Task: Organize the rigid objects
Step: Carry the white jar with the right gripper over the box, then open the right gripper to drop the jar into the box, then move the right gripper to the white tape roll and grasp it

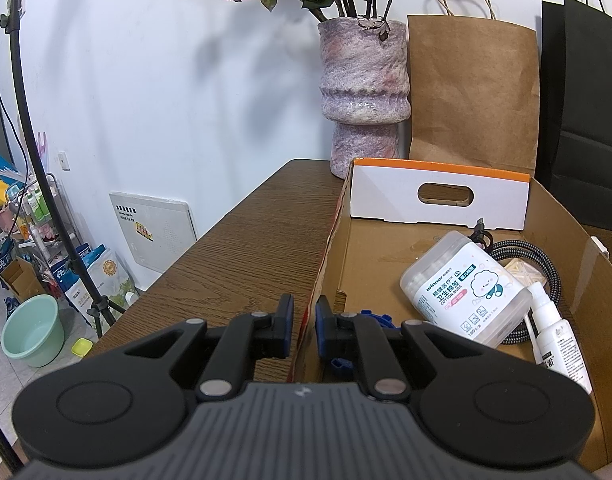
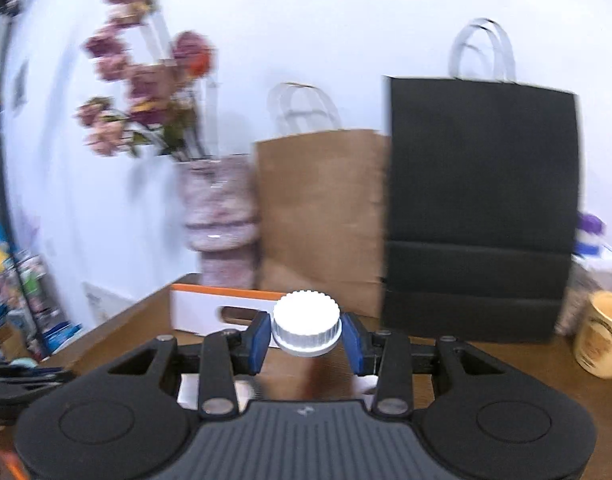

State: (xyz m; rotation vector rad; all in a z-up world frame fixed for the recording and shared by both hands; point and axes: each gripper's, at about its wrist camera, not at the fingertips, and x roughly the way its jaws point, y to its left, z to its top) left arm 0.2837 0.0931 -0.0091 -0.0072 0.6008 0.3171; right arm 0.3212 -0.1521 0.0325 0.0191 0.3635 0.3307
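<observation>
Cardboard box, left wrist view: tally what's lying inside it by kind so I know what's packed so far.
Cotton bud tubs: 1
White spray bottles: 1
Braided cables: 1
Beige flat items under the cable: 1, too hidden to name
Blue plastic pieces behind the left gripper: at least 1, mostly hidden
Total: 5 visible in the cardboard box

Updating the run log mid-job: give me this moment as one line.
left gripper: shut on cardboard box wall | right gripper: shut on white-capped bottle, lifted | in box: cotton-bud jar, spray bottle, cable
</observation>
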